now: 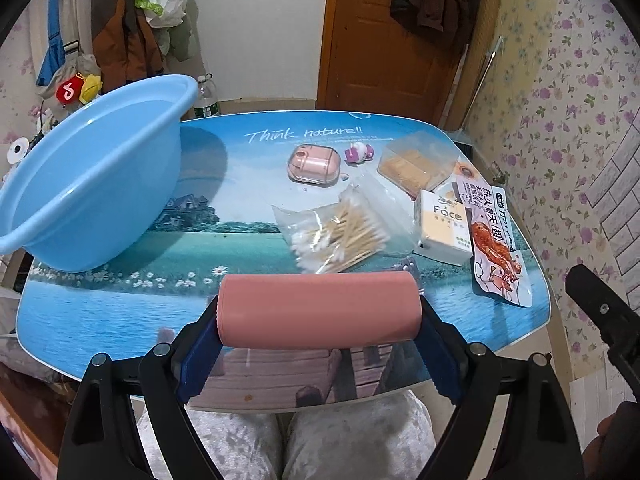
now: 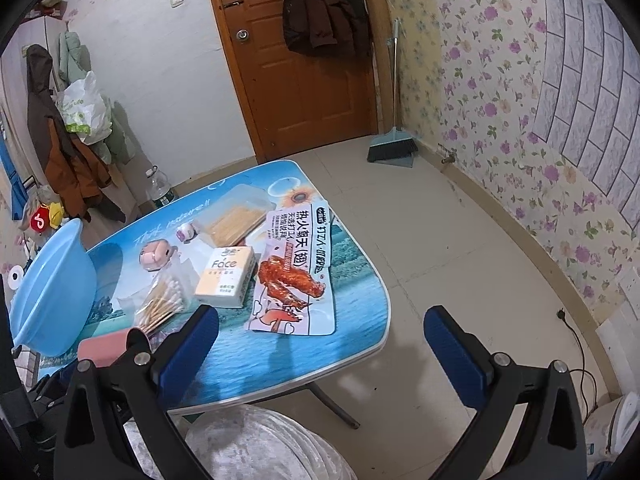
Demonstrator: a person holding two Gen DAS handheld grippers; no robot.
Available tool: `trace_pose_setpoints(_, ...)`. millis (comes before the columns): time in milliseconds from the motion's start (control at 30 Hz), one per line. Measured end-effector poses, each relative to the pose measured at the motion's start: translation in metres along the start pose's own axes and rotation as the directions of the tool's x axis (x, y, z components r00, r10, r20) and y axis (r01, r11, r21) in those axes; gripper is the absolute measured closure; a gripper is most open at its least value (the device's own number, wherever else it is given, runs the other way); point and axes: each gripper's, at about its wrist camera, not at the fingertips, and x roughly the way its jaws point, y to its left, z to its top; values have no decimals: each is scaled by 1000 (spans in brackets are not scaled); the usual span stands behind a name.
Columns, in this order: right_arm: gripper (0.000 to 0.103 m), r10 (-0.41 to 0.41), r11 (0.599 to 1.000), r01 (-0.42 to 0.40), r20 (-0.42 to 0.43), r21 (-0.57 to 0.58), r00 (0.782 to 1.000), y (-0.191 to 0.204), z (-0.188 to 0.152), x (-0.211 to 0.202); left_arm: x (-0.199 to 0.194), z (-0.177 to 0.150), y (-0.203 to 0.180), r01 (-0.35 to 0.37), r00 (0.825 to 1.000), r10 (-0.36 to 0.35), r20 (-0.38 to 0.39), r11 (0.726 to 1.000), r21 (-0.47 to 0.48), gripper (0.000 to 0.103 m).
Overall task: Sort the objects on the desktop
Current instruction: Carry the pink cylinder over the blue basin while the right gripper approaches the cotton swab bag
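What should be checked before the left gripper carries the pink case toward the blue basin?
1. Left gripper clamps the pink case at both ends: ok.
2. Case is level between the fingers: ok.
3. Blue basin is open at the table's left side, tilted toward the camera: ok.
4. Basin contents: nothing visible inside: ok.
5. Right gripper is open, holding nothing, off the table's right edge: ok.
6. Case is lifted clear of the cotton swab bag: cannot tell.

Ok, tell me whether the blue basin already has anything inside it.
No. In the left wrist view the blue basin shows only its bare inner wall, while the left gripper holds the pink case.
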Motion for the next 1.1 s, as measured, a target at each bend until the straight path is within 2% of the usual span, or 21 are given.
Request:
trace_pose_setpoints(267,0,4,999,-4,5,-34,1000,21,-4,-7,-23,7,18,1,999,0,49,1000,-15,16)
trace_pose_setpoints(500,0,5,998,-4,20,-70,1000,38,-5,-16,-58,22,40,1,986,2,165,1000,-18,16)
trace_pose_setpoints(600,0,9,996,-7,23,-85,1000,45,-7,-19,-67,29,55,6,984,-1,178,1000,-29,16)
trace_pose_setpoints(767,0,13,994,-11,18,-107,1000,58,-9,-19,-79,36,83,-30,976,43,215,998,-64,16)
trace_pose_setpoints(1100,0,29,986,-28,4,-165,1000,87,-10,-8,-82,40,118,-36,973,59,221,994,-108,16)
